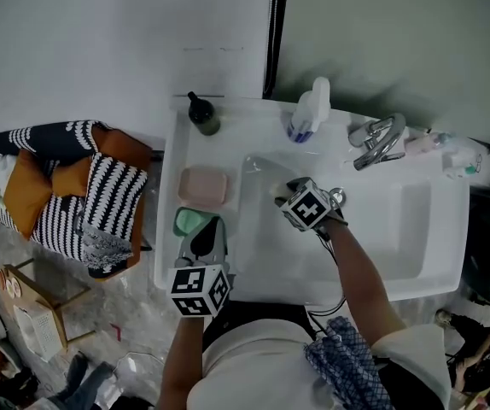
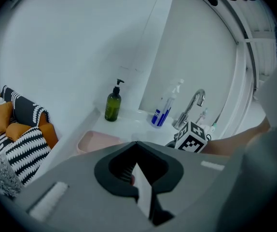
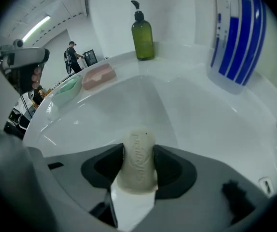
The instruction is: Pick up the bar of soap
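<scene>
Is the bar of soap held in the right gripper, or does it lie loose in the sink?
Held. The bar of soap stands between the jaws of the right gripper, both pressing its sides.

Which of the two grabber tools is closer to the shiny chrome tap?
Right. The right gripper, gripping a pale soap bar, sits in the white basin just before the chrome tap; the left gripper hangs over the counter beyond the basin's left edge.

**Bar of soap [image 3: 137,161], clamped over the basin**
Cream-white, rounded oblong, embossed lettering running along the face turned to the camera. Pinched by its two long sides between the right gripper's [image 3: 138,154] jaws, rounded end toward 12 o'clock. Hangs clear above the white sink [image 3: 186,105], at the basin's 9 o'clock side in the head view.
</scene>
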Action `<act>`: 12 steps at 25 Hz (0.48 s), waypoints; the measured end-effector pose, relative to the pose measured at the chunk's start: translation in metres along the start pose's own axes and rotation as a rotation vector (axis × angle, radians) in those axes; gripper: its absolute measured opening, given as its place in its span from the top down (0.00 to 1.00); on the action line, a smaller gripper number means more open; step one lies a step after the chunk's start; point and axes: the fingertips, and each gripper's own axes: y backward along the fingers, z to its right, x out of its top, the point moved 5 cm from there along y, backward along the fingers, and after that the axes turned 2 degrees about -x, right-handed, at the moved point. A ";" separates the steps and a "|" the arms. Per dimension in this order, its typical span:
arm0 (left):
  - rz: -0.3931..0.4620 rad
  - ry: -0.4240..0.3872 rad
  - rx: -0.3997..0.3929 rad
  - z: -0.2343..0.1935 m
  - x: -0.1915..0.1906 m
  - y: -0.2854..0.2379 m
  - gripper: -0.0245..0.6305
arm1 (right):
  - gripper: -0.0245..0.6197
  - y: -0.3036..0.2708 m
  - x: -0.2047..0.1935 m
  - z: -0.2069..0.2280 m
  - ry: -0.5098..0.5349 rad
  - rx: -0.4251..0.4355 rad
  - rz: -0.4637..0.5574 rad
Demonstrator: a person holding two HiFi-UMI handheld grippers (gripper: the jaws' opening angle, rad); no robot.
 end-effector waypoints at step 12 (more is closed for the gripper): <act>-0.031 0.031 0.045 -0.010 -0.014 -0.003 0.95 | 0.63 -0.028 -0.022 0.003 -0.023 0.018 -0.060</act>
